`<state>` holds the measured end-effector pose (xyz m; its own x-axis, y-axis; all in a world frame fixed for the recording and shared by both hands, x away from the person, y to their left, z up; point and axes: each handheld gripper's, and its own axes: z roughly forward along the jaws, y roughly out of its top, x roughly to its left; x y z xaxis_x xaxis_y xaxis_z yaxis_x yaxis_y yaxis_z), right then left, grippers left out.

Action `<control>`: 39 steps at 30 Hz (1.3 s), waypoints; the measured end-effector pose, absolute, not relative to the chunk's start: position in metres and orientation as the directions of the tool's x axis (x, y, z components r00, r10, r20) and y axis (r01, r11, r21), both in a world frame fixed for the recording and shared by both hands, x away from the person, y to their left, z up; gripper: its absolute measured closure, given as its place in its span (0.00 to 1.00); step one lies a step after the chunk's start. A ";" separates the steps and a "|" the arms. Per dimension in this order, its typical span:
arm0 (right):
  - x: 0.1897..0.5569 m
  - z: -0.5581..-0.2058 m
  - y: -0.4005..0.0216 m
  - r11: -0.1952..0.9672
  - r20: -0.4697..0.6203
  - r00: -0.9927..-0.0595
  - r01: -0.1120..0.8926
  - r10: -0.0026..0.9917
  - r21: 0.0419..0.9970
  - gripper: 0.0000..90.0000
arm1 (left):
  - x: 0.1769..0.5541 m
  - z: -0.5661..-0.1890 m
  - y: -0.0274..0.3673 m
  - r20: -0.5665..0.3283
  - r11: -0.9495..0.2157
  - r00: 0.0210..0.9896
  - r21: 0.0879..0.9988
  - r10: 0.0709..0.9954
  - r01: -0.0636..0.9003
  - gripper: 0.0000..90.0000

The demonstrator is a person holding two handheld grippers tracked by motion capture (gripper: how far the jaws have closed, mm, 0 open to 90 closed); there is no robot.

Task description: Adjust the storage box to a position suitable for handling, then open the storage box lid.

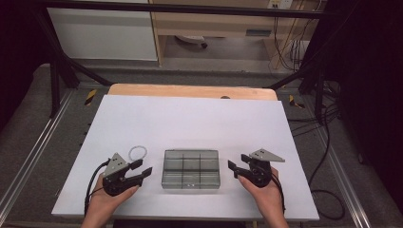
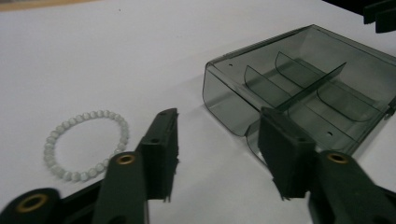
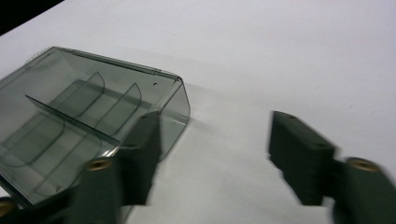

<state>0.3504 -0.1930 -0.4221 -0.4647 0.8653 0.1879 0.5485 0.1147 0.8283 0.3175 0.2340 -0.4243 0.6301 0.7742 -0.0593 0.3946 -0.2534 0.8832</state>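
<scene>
Hands rest either side of the compartment box (image 1: 191, 169), and both tools stand open with nothing between their jaws. Your left tool (image 1: 144, 169) sits just left of the box, its jaws parted about halfway, with the pale bead bracelet (image 1: 137, 152) lying on the counter (image 1: 190, 118) just beyond and to its left. Your right tool (image 1: 236, 166) sits just right of the box, jaws spread wider and clear of the smoky wall. The box looks shut, its dividers showing through the lid, all cells empty. You seem to be at the start of stowing the bracelet: next, the lid likely needs lifting, so steady one side while the other tool catches the lid's edge.
</scene>
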 end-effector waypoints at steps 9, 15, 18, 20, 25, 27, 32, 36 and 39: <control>0.347 -0.407 -0.170 0.169 0.112 -0.489 0.494 0.865 0.853 0.11 | 0.301 -0.427 0.220 -0.062 -0.268 0.647 0.877 0.760 0.398 0.19; 0.347 -0.403 -0.160 0.174 0.106 -0.507 0.474 0.855 0.863 0.09 | 0.305 -0.429 0.226 -0.096 -0.221 0.613 0.880 0.784 0.420 0.18; 0.347 -0.402 -0.154 0.199 0.086 -0.518 0.470 0.851 0.860 0.07 | 0.307 -0.429 0.230 -0.094 -0.220 0.606 0.879 0.790 0.423 0.18; 0.345 -0.401 -0.151 0.208 0.082 -0.523 0.472 0.848 0.857 0.07 | 0.307 -0.430 0.231 -0.096 -0.221 0.604 0.876 0.791 0.429 0.18; 0.340 -0.400 -0.144 0.233 0.072 -0.553 0.462 0.830 0.856 0.07 | 0.305 -0.428 0.228 -0.089 -0.237 0.618 0.874 0.781 0.425 0.17; 0.337 -0.399 -0.141 0.242 0.069 -0.563 0.458 0.823 0.855 0.07 | 0.304 -0.428 0.225 -0.091 -0.245 0.630 0.870 0.771 0.427 0.14; 0.329 -0.399 -0.130 0.271 0.065 -0.598 0.453 0.799 0.849 0.09 | 0.301 -0.430 0.217 -0.092 -0.277 0.657 0.857 0.748 0.435 0.12; 0.324 -0.398 -0.121 0.290 0.060 -0.627 0.441 0.777 0.849 0.16 | 0.300 -0.431 0.212 -0.093 -0.299 0.675 0.847 0.732 0.440 0.12; 0.321 -0.399 -0.115 0.306 0.051 -0.642 0.431 0.765 0.849 0.24 | 0.299 -0.431 0.210 -0.095 -0.311 0.685 0.840 0.722 0.444 0.12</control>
<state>0.3206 -0.1147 -0.3985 -0.6419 0.7651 0.0505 0.4313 0.3058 0.8488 0.2990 0.2100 -0.4306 0.6852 0.7222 -0.0945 0.4438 -0.3111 0.8404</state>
